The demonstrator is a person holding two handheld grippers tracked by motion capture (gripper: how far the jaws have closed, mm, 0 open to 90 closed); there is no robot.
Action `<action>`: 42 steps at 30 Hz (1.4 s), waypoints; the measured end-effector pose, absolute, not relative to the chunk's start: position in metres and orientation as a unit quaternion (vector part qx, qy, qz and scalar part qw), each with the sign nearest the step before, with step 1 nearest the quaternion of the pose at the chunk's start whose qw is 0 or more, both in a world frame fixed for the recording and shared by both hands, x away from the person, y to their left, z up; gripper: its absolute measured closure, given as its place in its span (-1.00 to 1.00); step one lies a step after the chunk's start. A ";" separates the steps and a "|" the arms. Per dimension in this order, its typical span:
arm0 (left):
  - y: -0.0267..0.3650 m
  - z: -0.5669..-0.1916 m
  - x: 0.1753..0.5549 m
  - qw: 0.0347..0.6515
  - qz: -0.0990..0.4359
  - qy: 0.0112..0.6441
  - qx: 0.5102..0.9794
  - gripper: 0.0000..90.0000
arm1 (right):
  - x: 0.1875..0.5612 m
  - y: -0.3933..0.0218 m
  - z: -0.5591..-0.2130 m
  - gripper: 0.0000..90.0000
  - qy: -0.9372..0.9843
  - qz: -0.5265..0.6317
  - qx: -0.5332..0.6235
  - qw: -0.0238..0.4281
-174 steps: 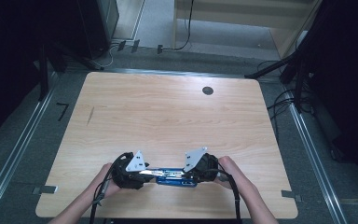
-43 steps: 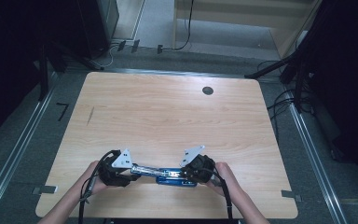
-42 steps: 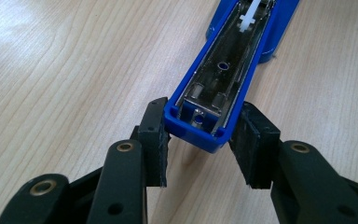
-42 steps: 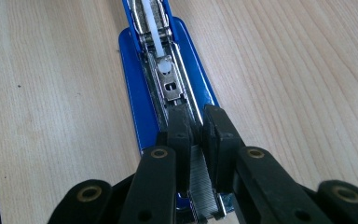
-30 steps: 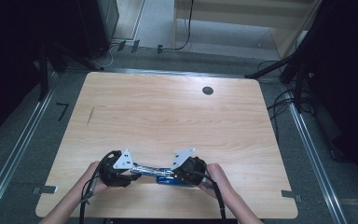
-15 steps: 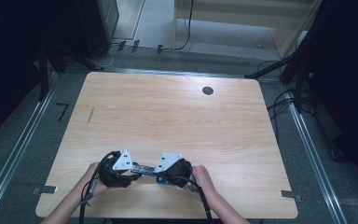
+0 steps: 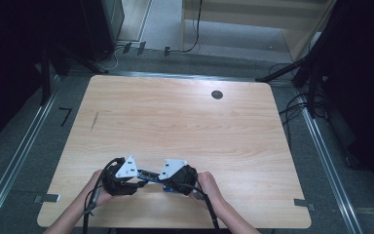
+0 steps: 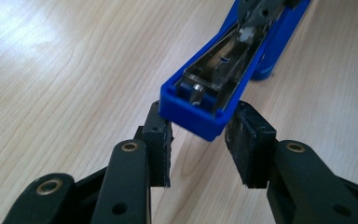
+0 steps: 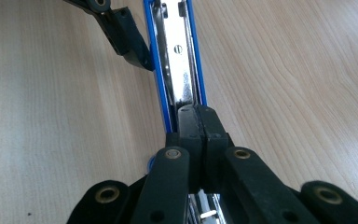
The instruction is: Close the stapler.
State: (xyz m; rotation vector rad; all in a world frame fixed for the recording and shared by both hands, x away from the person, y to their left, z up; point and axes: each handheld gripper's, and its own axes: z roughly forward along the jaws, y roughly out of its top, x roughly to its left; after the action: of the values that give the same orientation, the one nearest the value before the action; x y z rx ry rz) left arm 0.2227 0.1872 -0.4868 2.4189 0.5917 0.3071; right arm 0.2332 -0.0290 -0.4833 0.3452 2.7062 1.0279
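Left gripper (image 7: 137, 179): we hold it at the near edge of the table (image 7: 185, 122), at the left end of the blue stapler (image 7: 151, 176). In the left gripper view its jaws stand either side of the stapler's blue front end (image 8: 200, 116) and have just been closing in. The right pad (image 8: 249, 140) looks to touch the plastic; at the left pad (image 8: 158, 140) a thin gap seems to remain. We judge this a brace more than a firm clamp.

Stapler: it lies flat on the wood between our two grippers, close to the near edge, with its top swung open. The shiny metal staple channel (image 9: 179, 60) lies bare along its length.

Right gripper (image 7: 168, 181): its jaws are pressed together, pad to pad. In the right gripper view the closed tips (image 9: 196, 121) rest over the channel, and we cannot tell whether anything thin is pinched between them. The other gripper's jaw shows against the blue wall at the far end.

Step in hand: we judge that we are working along the open channel, perhaps sliding the pusher or seating staples, while the left side steadies the body.

Next move: it calls for a firmer left hold, so the stapler does not skid. The right tips should stay in line with the channel, without tilting against its walls.
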 end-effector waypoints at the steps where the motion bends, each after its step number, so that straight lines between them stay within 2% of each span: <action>1: 0.186 -0.486 0.222 0.312 0.118 0.223 0.916 0.40 | 0.234 -0.030 -0.482 1.00 0.922 0.351 0.116 0.113; 15: 0.172 -0.485 0.222 0.351 0.103 0.207 0.907 0.36 | 0.231 -0.036 -0.478 1.00 0.921 0.354 0.118 0.110; 21: 0.165 -0.489 0.220 0.355 0.111 0.200 0.906 0.39 | 0.232 -0.039 -0.477 1.00 0.921 0.357 0.117 0.108; 23: 0.164 -0.489 0.219 0.376 0.108 0.201 0.898 0.39 | 0.232 -0.040 -0.477 1.00 0.921 0.357 0.117 0.104; 42: 0.144 -0.495 0.218 0.400 0.114 0.189 0.889 0.42 | 0.234 -0.057 -0.473 1.00 0.919 0.357 0.130 0.102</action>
State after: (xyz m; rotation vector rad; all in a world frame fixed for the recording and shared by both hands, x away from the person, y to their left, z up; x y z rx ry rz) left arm 0.2184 0.1437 -0.4954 2.2494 0.4788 0.2878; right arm 0.2338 -0.0573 -0.4730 0.3837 2.7138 1.0541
